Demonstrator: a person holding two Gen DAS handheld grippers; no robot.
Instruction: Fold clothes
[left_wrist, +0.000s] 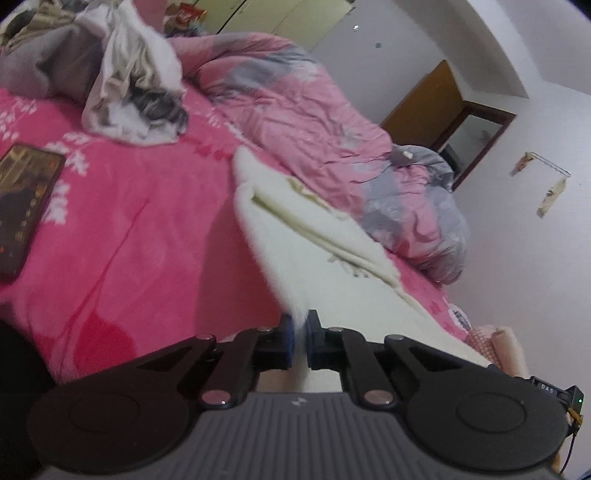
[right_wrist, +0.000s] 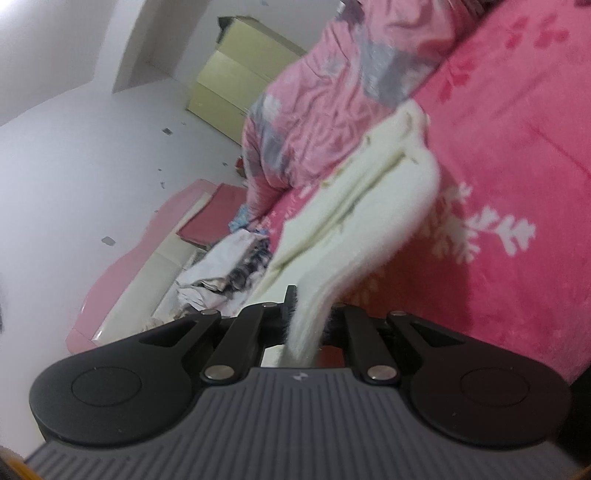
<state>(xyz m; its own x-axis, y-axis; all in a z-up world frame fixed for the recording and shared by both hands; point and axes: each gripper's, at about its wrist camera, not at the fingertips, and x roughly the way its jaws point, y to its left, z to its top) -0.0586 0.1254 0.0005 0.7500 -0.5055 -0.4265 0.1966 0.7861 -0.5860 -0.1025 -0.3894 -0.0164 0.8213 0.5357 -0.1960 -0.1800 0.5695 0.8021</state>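
2 grippers, left gripper (left_wrist: 300, 334) and right gripper (right_wrist: 308, 325), each clamp an edge of the soft, light, floppy cream garment (left_wrist: 314, 236) lying beside the pink quilt (left_wrist: 295, 122).

A cream-white fluffy fleece garment (left_wrist: 295, 236) with a zipper band down its middle lies stretched along the pink bed cover, beside the rumpled quilt, its near edge lifted and pinched at two corners.

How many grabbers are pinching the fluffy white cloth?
2. The left gripper pinches one edge of the white cloth; the right gripper pinches another edge. No others show.
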